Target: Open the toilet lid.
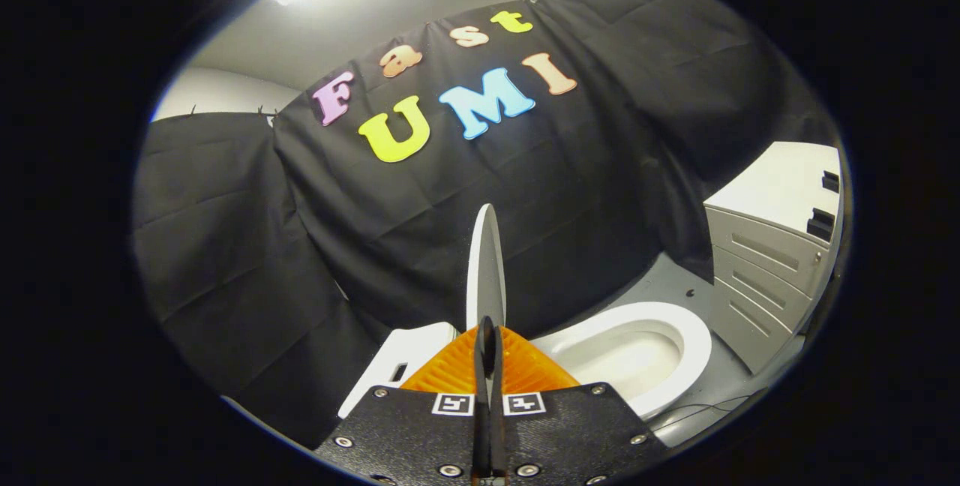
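Holding the gripper [487,336] with fingers pressed together, apparently pinching the lid [486,268] edge, though I cannot confirm contact. Lid stands upright just ahead, edge-on, long axis vertical; bowl [675,366] open to its right.

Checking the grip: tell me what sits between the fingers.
The gripper is shut on the upright lid, whose edge sits between the fingers, in the gripper view.
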The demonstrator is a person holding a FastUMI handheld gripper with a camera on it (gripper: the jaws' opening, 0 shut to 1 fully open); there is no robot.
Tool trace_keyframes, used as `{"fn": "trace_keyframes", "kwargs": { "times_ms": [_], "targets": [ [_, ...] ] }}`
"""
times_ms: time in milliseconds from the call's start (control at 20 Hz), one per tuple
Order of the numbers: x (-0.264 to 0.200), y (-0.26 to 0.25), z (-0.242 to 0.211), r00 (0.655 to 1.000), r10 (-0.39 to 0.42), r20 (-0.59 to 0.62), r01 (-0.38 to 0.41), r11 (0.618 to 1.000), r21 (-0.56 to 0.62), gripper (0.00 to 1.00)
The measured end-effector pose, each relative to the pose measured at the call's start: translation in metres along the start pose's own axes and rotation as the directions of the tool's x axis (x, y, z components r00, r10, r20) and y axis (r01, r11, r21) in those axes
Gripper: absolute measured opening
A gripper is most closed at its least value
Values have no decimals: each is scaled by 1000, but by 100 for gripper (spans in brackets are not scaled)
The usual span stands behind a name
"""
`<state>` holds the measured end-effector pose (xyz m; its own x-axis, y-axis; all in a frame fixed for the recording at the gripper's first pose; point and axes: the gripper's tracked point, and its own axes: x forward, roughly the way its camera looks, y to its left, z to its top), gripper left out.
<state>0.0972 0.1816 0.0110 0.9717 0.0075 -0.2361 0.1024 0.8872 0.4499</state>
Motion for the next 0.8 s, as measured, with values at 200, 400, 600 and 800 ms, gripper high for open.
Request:
{"fn": "trace_keyframes", "kwargs": {
  "times_ms": [200, 400, 600, 800],
  "targets": [
    [3, 26, -3, 1000, 27, 6, -27, 999, -33, 0],
    [4, 55, -8, 998, 61, 6, -60, 996, -72, 0],
    [5, 74, -15, 997, 80, 6, -80, 993, -85, 0],
    [7, 94, -21, 994, 105, 14, -103, 989, -104, 0]
  ]
}}
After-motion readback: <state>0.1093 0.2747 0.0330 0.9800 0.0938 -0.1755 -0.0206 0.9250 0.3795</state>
